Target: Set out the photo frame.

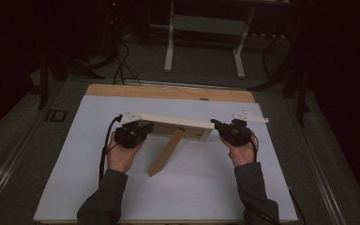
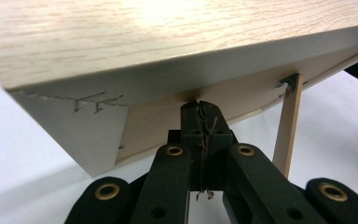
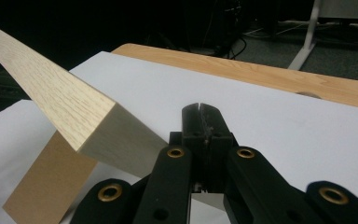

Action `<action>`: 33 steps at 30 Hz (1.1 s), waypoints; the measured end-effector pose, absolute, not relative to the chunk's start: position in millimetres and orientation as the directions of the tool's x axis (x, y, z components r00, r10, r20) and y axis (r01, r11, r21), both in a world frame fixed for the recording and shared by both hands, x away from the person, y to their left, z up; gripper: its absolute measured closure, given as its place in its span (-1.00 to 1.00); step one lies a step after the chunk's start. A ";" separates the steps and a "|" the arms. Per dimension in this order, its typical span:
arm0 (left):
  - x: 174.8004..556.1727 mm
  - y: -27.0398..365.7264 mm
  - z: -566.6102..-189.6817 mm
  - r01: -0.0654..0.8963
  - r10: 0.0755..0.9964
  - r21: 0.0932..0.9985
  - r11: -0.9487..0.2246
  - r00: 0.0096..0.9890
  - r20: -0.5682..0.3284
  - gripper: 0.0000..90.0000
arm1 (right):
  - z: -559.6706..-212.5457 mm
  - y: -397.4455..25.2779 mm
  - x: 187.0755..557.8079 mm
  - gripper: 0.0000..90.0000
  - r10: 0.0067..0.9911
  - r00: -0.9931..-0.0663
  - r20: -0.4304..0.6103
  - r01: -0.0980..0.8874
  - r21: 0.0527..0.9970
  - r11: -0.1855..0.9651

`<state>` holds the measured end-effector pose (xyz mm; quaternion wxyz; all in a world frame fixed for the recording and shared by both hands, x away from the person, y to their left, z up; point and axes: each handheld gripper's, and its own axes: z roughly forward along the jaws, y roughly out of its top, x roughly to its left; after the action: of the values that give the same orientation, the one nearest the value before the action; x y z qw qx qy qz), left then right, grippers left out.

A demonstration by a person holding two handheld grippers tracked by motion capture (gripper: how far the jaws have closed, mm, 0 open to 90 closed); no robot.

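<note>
A light wooden picture frame stands tilted on the white board, propped by its flat back leg. My left gripper is at the frame's left end. In the left gripper view its jaws are shut, tips pressed up against the back of the frame, with the leg off to the right. My right gripper is at the frame's right end. In the right gripper view it is shut with nothing between the jaws, just beside the frame's end and leg.
The white board covers a wooden table whose bare far edge shows behind the frame. Beyond it are the white legs of a desk and cables on a dark floor. Open board lies in front of the frame.
</note>
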<state>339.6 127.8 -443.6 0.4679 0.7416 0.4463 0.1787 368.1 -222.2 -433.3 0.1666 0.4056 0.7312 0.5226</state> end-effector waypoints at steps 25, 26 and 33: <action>341.9 105.4 -435.5 0.475 0.806 0.857 -0.199 0.577 -0.132 1.00 | -433.2 -218.5 368.9 1.00 0.758 -0.631 0.168 0.419 0.895 0.151; 341.9 104.3 -435.0 0.474 0.805 0.857 -0.202 0.578 -0.130 1.00 | -433.2 -218.5 368.4 1.00 0.757 -0.632 0.168 0.419 0.895 0.151; 342.0 95.4 -431.9 0.462 0.794 0.858 -0.225 0.597 -0.113 1.00 | -433.0 -218.5 366.9 1.00 0.755 -0.635 0.165 0.416 0.896 0.154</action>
<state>342.0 95.4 -431.9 0.4666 0.7621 0.4122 0.1779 366.9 -218.5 -433.0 0.1636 0.3946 0.7419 0.5168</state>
